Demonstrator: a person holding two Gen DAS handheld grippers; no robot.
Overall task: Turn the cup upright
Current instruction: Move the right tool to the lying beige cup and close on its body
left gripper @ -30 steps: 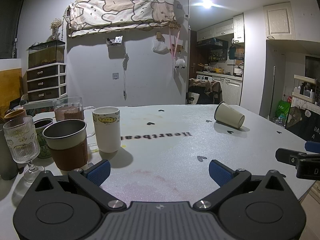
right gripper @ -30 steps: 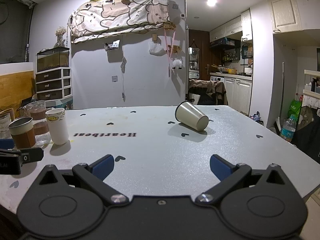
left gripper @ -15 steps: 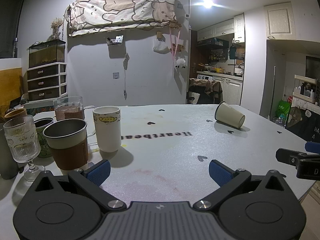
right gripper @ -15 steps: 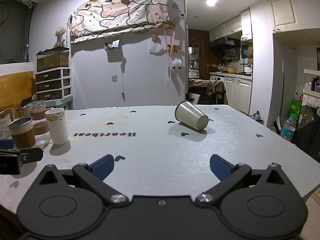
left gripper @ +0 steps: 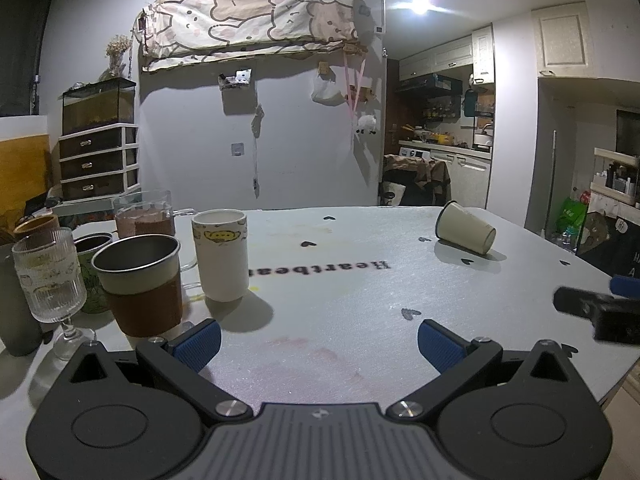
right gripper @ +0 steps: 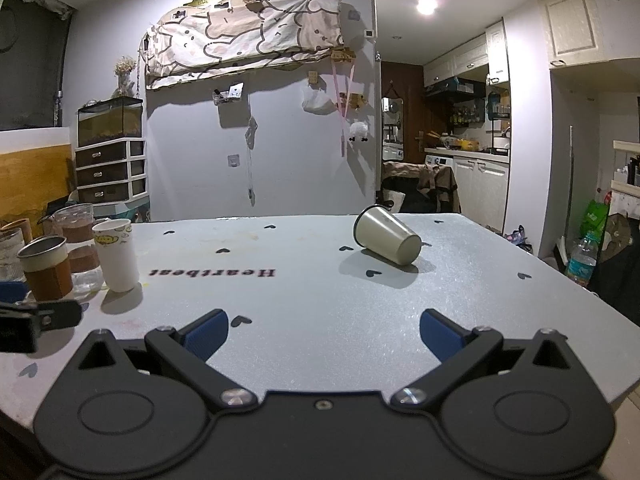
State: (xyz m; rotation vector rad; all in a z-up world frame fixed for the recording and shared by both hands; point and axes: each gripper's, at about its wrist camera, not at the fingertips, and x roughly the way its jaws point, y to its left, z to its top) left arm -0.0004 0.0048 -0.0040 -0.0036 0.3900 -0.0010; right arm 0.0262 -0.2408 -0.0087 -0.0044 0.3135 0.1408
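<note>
Nothing of the task is done yet, by the look of it. The cream tapered cup [right gripper: 387, 242] lies on its side on the grey surface [right gripper: 320, 296], toward the far right, its mouth turned away and to the left, its base nearer the cameras. The right tool [right gripper: 323, 330] is spread wide and empty, near the front edge and well apart from the cup. The left tool [left gripper: 318, 340] is likewise spread and holds nothing, just beside a cluster of upright drinking vessels, including a brown-sleeved metal tumbler [left gripper: 140, 286]. Reaching, gripping, turning the cup and setting it down are all left.
</note>
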